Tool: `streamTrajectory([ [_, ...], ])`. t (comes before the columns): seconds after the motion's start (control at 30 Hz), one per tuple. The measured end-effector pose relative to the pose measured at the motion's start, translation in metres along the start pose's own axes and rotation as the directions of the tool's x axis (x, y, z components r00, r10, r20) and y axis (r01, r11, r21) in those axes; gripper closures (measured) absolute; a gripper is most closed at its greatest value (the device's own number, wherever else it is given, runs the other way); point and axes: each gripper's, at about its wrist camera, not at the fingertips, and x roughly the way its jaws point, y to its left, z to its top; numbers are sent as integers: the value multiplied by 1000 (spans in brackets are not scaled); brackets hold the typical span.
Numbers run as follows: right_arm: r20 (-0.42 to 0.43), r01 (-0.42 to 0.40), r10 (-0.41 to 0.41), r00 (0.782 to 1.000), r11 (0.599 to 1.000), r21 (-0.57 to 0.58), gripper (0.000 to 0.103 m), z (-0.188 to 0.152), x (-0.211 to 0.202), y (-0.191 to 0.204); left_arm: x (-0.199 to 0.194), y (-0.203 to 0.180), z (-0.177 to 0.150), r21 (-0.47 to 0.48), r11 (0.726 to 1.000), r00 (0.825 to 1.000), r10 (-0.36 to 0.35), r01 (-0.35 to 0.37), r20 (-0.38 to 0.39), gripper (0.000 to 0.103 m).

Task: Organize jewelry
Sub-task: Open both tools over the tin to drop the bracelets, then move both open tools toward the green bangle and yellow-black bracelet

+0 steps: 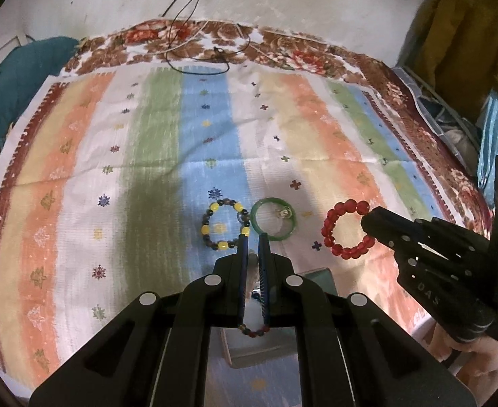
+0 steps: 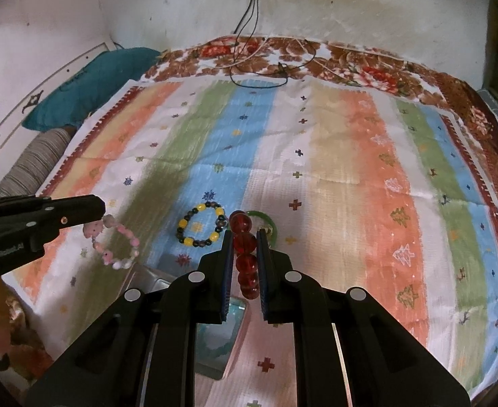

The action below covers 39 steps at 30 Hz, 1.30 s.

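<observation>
Between the near blue pads of the right claw point(image 2: 243, 234), pinched narrow, sits the red bead bracelet point(image 2: 245, 240), gripped across a bead or two with the rest of the loop hanging free above the striped cloth point(image 2: 350, 169). The beads look glassy and smooth, so I judge them slippery and fairly light; a hold over the cord between two beads should slip less than one on a bead's crown. Just below lies one shallow box point(image 2: 215, 342), probably where the pieces go. Off to the left, the left claw point(image 2: 79, 212) is likewise narrow, and a pink bead bracelet point(image 2: 110, 257) dangles from its tip: soft, floppy, uneven beads, likely easy to pinch anywhere. Farther out, flat on the cloth, rest a yellow-and-dark bead bracelet point(image 2: 187, 240) and, just beside it, a green bangle point(image 1: 276, 237). That bangle looks rigid and possibly brittle, best taken across its rim and set down gently. Inside it lies a small piece point(image 1: 284, 212), too small to identify. The count: four bracelets, two held and two lying, plus that one small piece and one box. At the far edge, thin cables point(image 2: 259, 74) trail onto the cloth.
</observation>
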Motion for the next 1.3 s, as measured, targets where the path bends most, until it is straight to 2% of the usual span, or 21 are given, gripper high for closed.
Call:
streamTrajectory([
  [0.57, 31, -45, 46, 998, 999, -18, 89, -27, -32, 16, -22, -24, -34, 47, 999, 1000, -6, 5, 24, 97],
  [0.87, 16, -74, 75, 997, 996, -58, 89, -40, -36, 32, -27, -30, -47, 53, 999, 1000, -8, 6, 28, 97],
  [0.9, 14, -76, 77, 997, 995, -70, 88, -41, -36, 34, -26, -30, -48, 50, 999, 1000, -3, 1, 24, 97],
  [0.93, 13, -69, 71, 997, 994, -79, 83, -41, -35, 36, -25, -29, -49, 40, 999, 1000, 7, -8, 20, 96],
  [0.97, 17, -59, 60, 998, 995, -77, 76, -41, -35, 35, -25, -28, -49, 29, 999, 1000, 24, -25, 20, 90],
  [1.0, 23, -49, 50, 998, 996, -70, 64, -41, -36, 34, -25, -25, -49, 19, 999, 999, 48, -48, 24, 80],
  [1.07, 29, -31, 32, 999, 999, -39, 62, -39, -36, 28, -26, -20, -47, 0, 997, 997, 72, -72, 35, 70],
  [1.13, 21, -17, 18, 1000, 1000, -13, 59, -38, -34, 20, -26, -12, -43, -29, 996, 996, 83, -82, 34, 67],
  [1.2, 10, -10, 10, 1000, 1000, 8, 54, -38, -31, 15, -25, -6, -40, -52, 995, 996, 86, -85, 31, 55],
  [1.27, -1, -8, 8, 1000, 999, 31, 51, -37, -28, 10, -24, -3, -37, -63, 994, 996, 89, -87, 30, 53],
  [1.3, -4, -7, 7, 1000, 999, 39, 50, -36, -27, 8, -22, 0, -36, -72, 993, 996, 90, -88, 25, 48],
])
